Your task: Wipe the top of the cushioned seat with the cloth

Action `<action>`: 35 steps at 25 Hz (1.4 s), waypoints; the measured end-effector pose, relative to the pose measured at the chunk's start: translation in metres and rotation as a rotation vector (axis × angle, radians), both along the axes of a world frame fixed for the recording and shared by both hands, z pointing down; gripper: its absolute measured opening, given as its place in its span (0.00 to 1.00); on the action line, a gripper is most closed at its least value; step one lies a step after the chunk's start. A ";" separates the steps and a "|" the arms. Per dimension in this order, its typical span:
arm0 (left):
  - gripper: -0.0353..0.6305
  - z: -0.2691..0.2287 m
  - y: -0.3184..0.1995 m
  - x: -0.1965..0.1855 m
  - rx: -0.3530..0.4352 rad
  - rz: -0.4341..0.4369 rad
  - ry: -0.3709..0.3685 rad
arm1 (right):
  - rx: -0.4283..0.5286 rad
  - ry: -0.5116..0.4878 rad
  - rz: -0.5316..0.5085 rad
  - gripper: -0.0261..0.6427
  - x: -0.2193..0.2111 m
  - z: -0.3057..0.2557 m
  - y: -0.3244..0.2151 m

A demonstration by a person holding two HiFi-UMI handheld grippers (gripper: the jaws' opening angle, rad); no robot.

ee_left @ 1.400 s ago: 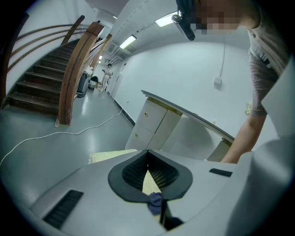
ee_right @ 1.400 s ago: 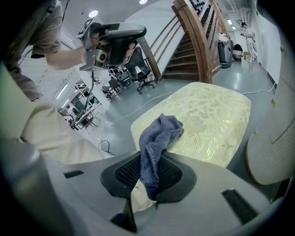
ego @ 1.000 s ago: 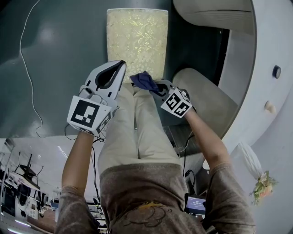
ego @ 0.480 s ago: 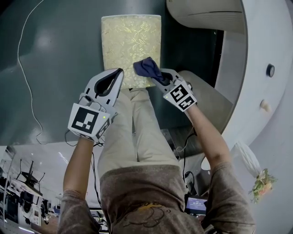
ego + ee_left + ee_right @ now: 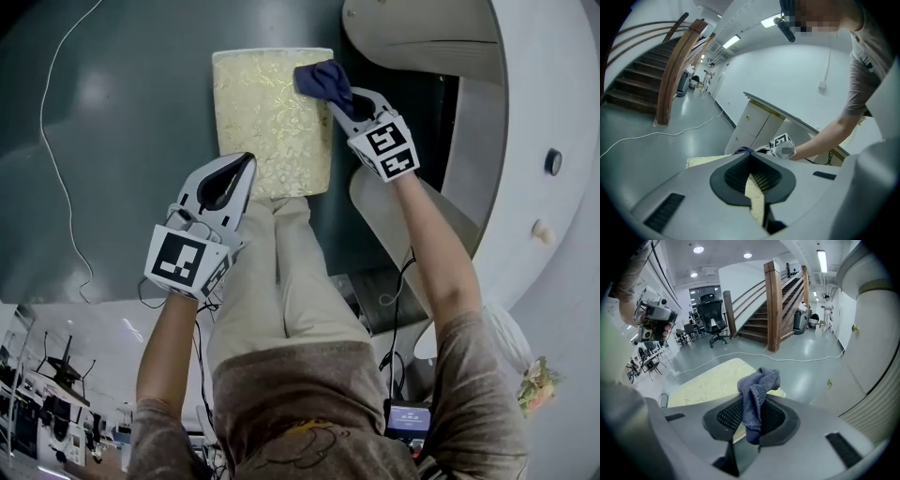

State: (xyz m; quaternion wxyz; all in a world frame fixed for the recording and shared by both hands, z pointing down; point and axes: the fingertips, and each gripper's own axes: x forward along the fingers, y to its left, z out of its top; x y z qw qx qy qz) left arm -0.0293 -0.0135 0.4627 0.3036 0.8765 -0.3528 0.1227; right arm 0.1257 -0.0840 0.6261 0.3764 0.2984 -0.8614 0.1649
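Observation:
The cushioned seat (image 5: 270, 117) has a yellow floral top and stands on the grey floor in front of the person's legs. A dark blue cloth (image 5: 320, 77) is bunched at the seat's far right corner, with my right gripper (image 5: 337, 95) shut on it. In the right gripper view the cloth (image 5: 757, 392) sticks up between the jaws, over the seat's (image 5: 710, 383) corner; whether it touches the top I cannot tell. My left gripper (image 5: 247, 160) is shut and holds nothing, at the seat's near edge. In the left gripper view the jaws (image 5: 750, 157) meet over the seat (image 5: 704, 161).
A white cabinet with round knobs (image 5: 553, 161) and a curved white counter (image 5: 427, 28) stand to the right of the seat. A white cable (image 5: 54, 122) runs across the floor on the left. A wooden staircase (image 5: 774, 301) and an office chair (image 5: 715, 317) stand farther off.
My right gripper has carried the cloth from the seat's near edge up its right side to the far right corner. The left gripper has hardly moved.

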 end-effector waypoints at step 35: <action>0.08 0.002 -0.008 0.006 -0.014 -0.013 -0.013 | -0.014 0.038 0.018 0.17 0.016 0.046 -0.030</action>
